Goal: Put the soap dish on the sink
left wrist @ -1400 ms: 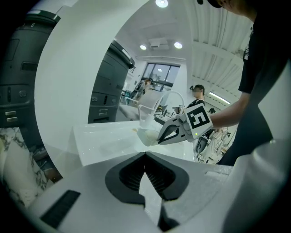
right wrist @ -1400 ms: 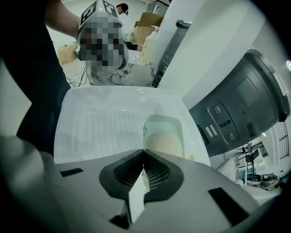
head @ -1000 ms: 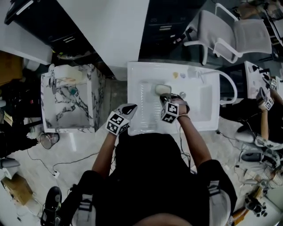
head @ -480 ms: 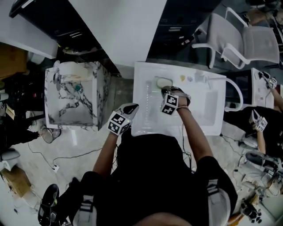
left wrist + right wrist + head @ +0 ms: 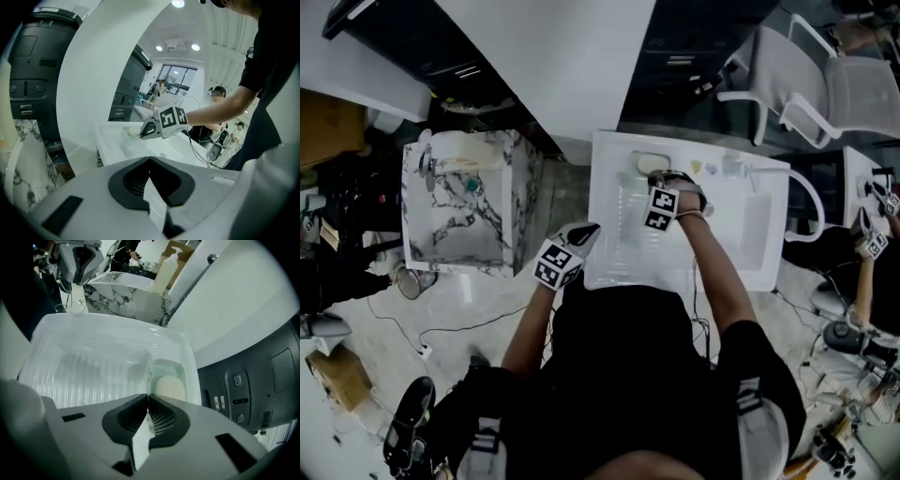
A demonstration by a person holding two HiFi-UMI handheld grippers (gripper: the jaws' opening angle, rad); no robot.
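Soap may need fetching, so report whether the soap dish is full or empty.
Full: a pale soap bar lies inside the dish, as the right gripper view shows.

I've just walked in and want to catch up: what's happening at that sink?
A person is working over a white sink with a gripper in each hand. The right gripper is shut on the rim of a soap dish that holds a bar of soap, at the sink's back ledge, toward the left. Whether the dish already rests there is hard to tell. The left gripper is shut and empty, held by the sink's front left corner.
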